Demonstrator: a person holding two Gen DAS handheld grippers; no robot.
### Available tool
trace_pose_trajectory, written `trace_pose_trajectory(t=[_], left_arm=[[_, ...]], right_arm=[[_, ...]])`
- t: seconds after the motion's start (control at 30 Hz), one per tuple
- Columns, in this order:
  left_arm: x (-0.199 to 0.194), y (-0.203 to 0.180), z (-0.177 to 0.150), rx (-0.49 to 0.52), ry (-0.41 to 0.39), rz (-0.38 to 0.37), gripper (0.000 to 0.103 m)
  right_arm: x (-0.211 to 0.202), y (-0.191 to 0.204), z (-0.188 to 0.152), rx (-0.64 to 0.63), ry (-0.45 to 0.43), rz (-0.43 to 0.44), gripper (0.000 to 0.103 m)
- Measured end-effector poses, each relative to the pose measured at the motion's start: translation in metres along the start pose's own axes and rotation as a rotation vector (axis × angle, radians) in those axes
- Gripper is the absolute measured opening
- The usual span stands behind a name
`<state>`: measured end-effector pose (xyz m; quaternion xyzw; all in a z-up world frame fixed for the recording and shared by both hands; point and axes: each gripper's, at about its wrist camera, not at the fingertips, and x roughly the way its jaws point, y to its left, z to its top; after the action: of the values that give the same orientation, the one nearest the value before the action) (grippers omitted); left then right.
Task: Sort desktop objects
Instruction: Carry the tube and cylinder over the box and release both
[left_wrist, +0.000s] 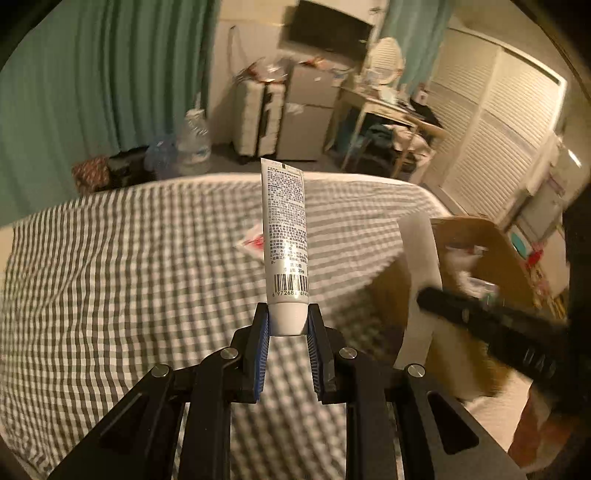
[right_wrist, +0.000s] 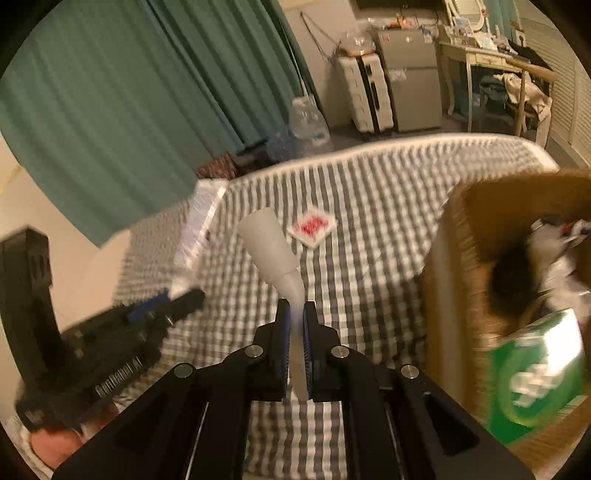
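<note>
My left gripper (left_wrist: 288, 325) is shut on the white cap end of a white tube (left_wrist: 285, 236) with printed text and a barcode, held upright above the checked surface. My right gripper (right_wrist: 294, 314) is shut on the flat end of a small white tube (right_wrist: 271, 247) that points away, cap end up. A white packet with red print (right_wrist: 312, 226) lies on the checked cloth ahead; it also shows in the left wrist view (left_wrist: 253, 242). A brown cardboard box (right_wrist: 465, 258) holding several items stands at the right, and in the left wrist view (left_wrist: 491, 251).
A grey-and-white checked cloth (left_wrist: 129, 277) covers the surface. A green box (right_wrist: 535, 376) sits blurred at the box's near side. Beyond the far edge are teal curtains (left_wrist: 92, 74), water bottles (left_wrist: 192, 144), a suitcase, a small fridge and a desk with a chair.
</note>
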<state>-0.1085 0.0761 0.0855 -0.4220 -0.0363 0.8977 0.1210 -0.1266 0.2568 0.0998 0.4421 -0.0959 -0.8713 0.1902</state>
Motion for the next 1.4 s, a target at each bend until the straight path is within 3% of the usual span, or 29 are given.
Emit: trace_pose_trajectory(t=[0.13,0.27,0.43,0.57,0.6,0.63,0.67,0.7,0.77,0.83,0.97,1.13,1.27,1.4], left_arm=[[-0.021,-0.070,0.021,0.099,-0.032,-0.062,0.019],[-0.018,-0.138,0.029,0.129,-0.010,-0.134,0.019],[0.009,-0.204,0.019,0.179,0.010,-0.126,0.019],[0.038,-0.221,0.019,0.156,0.029,-0.085,0.022],[0.043,-0.221,0.019,0.148,0.033,-0.069,0.029],[0.049,-0.220,0.018,0.145,0.044,-0.061,0.050],[0.051,-0.219,0.017,0.147,0.053,-0.052,0.061],[0.049,-0.215,0.016,0.148,0.047,-0.059,0.066],[0.038,-0.206,0.011,0.151,0.024,-0.087,0.067],[0.026,-0.198,0.011,0.154,0.022,-0.068,0.073],[-0.016,-0.170,0.019,0.134,-0.045,-0.005,0.084],[-0.088,-0.127,0.035,0.069,-0.141,0.114,0.102],[-0.141,-0.086,0.042,0.028,-0.184,0.248,0.103],[-0.185,-0.046,0.037,0.011,-0.220,0.370,0.103]], right_arm=[[-0.062,-0.003,0.021,-0.076,-0.047,-0.097,0.006],[-0.111,-0.044,0.038,-0.042,-0.076,-0.145,0.006],[-0.128,-0.101,0.040,-0.009,-0.037,-0.266,0.006],[-0.123,-0.144,0.039,0.040,-0.004,-0.276,0.008],[-0.122,-0.153,0.037,0.051,-0.004,-0.274,0.011],[-0.122,-0.158,0.035,0.064,-0.013,-0.274,0.017],[-0.121,-0.167,0.033,0.088,-0.020,-0.268,0.021],[-0.122,-0.176,0.031,0.122,-0.018,-0.237,0.025],[-0.125,-0.185,0.026,0.171,-0.034,-0.191,0.029],[-0.131,-0.185,0.025,0.166,-0.045,-0.188,0.033],[-0.150,-0.167,0.025,0.138,-0.096,-0.218,0.051],[-0.185,-0.108,0.026,0.069,-0.154,-0.157,0.057],[-0.215,-0.051,0.026,-0.024,-0.219,-0.093,0.083],[-0.233,0.005,0.024,-0.099,-0.269,-0.034,0.091]])
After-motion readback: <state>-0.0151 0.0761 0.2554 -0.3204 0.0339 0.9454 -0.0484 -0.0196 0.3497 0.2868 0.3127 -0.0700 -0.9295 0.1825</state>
